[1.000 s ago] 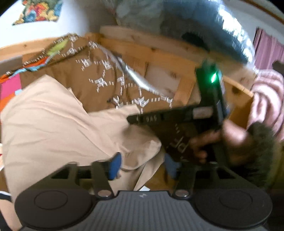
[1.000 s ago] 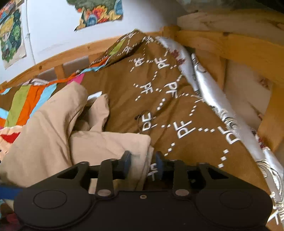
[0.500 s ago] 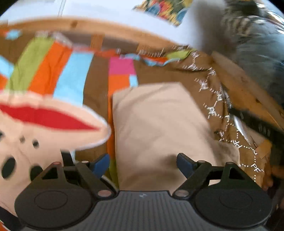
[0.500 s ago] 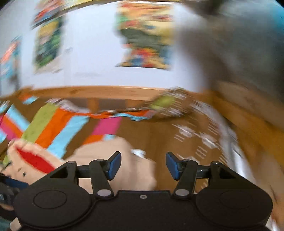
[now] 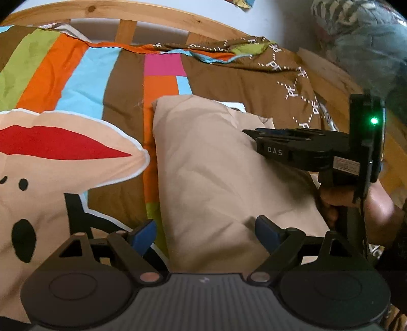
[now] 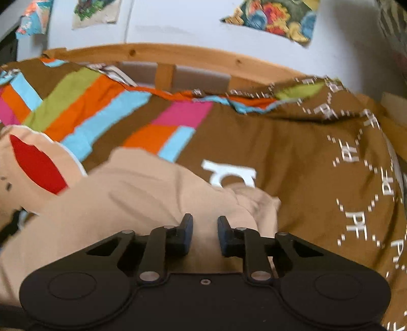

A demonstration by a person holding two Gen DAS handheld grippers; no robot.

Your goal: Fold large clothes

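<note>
On the far left in the left wrist view we see a cartoon cushion [image 5: 51,163] with a red patch and black dots, lying on the striped bedspread [image 5: 76,76] of green, orange, light blue and brown bands. Just right of it lies the beige garment [image 5: 216,173], folded into a long block that runs from near our left hand-held gripper [image 5: 204,233] toward the far side of the bed; its far edge sits beside a pink and orange patch of the spread. Our left hand-held gripper is spread wide, its blue fingertips [image 5: 142,235] apart over the near end of the garment and holding nothing. Further right, our right hand-held gripper [image 5: 257,133] lies low across the right side of the garment, a green light glowing on its body, with a hand [image 5: 340,201] wrapped around its handle. Behind everything runs the wooden bed rail [image 5: 127,15].

In the right wrist view the cushion [image 6: 33,165] shows at the left edge, the beige garment [image 6: 142,198] fills the near middle, and our right hand-held gripper [image 6: 204,235] has its pads at a narrow gap with beige cloth showing between them; we cannot tell whether it grips the cloth. To the right the brown spread [image 6: 318,165] carries white lettering, and posters [image 6: 272,17] hang on the far wall
</note>
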